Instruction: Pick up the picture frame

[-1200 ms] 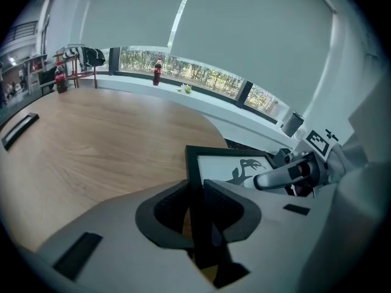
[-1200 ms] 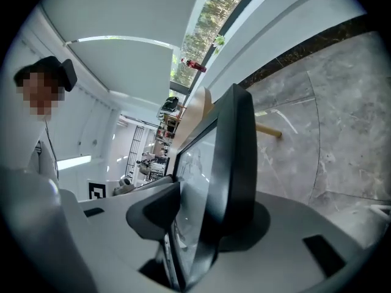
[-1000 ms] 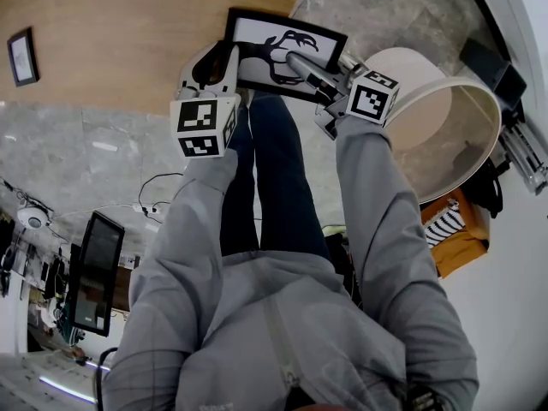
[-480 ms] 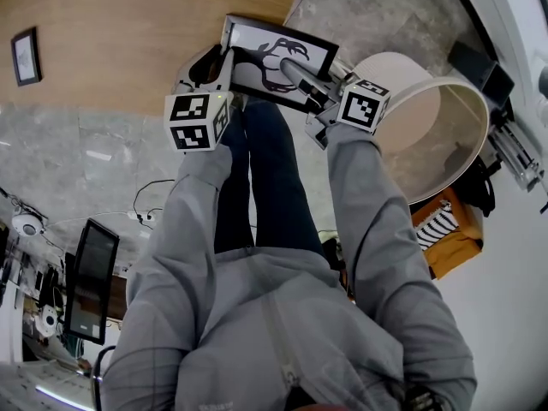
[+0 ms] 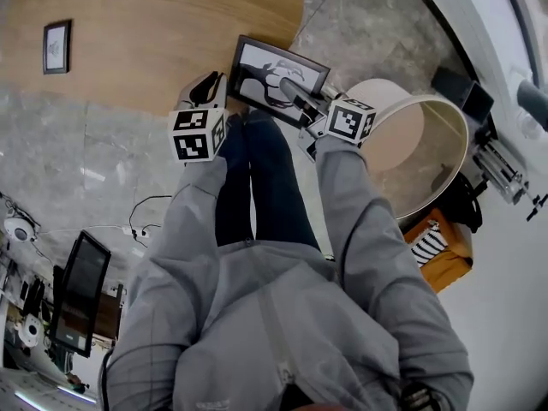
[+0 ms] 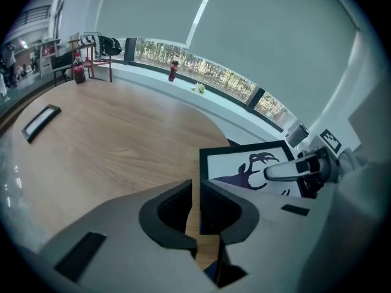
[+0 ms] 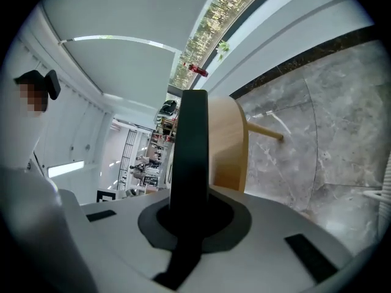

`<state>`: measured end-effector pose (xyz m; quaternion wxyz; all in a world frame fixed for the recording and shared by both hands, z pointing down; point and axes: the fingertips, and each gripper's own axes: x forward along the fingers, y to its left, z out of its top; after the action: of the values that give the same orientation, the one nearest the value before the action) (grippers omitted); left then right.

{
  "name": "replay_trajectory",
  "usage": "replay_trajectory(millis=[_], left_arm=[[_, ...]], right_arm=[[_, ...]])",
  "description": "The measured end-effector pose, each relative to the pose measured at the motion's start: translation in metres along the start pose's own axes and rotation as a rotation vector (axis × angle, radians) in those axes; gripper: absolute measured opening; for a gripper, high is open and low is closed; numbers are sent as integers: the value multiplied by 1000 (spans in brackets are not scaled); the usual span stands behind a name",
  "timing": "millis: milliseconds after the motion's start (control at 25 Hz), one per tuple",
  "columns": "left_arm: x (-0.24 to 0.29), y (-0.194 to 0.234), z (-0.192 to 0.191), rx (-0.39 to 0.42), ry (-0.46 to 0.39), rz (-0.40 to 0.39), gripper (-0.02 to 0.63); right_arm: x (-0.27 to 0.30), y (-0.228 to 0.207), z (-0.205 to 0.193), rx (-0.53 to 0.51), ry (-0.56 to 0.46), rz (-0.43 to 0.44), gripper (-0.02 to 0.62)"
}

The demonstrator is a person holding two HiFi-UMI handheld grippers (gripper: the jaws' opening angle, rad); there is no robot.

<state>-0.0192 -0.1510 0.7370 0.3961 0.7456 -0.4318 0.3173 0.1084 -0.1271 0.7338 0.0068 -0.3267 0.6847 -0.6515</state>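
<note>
Right gripper (image 7: pixel 193 220) tight on picture frame (image 7: pixel 190 142)

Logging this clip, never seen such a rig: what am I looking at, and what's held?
No robot: a person holds a two-jaw gripper in each hand. The head view looks down from a camera on the person's head; the other two views ride on the grippers. The right gripper is shut on the picture frame's edge, the dark bar between its jaws in its own view. The left gripper is beside the frame; its jaws have just been closing, nothing between them. A smaller frame lies on the wooden table.
</note>
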Motion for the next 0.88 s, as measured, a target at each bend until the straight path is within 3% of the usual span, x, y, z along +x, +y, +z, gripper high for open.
replay_trajectory(millis=[280,560,880], left_arm=[[-81,-6,40,-1,-65,-27,41],[-157,-50,62,43,-93,-94,21],[-225,-63,99,76,-136,-106,18]], right_arm=[[-15,53,6,-37,-42,-107,35],[-51,108,6,-39,-103,-180,35],[-75,179,18,-148,-132,-247,35]])
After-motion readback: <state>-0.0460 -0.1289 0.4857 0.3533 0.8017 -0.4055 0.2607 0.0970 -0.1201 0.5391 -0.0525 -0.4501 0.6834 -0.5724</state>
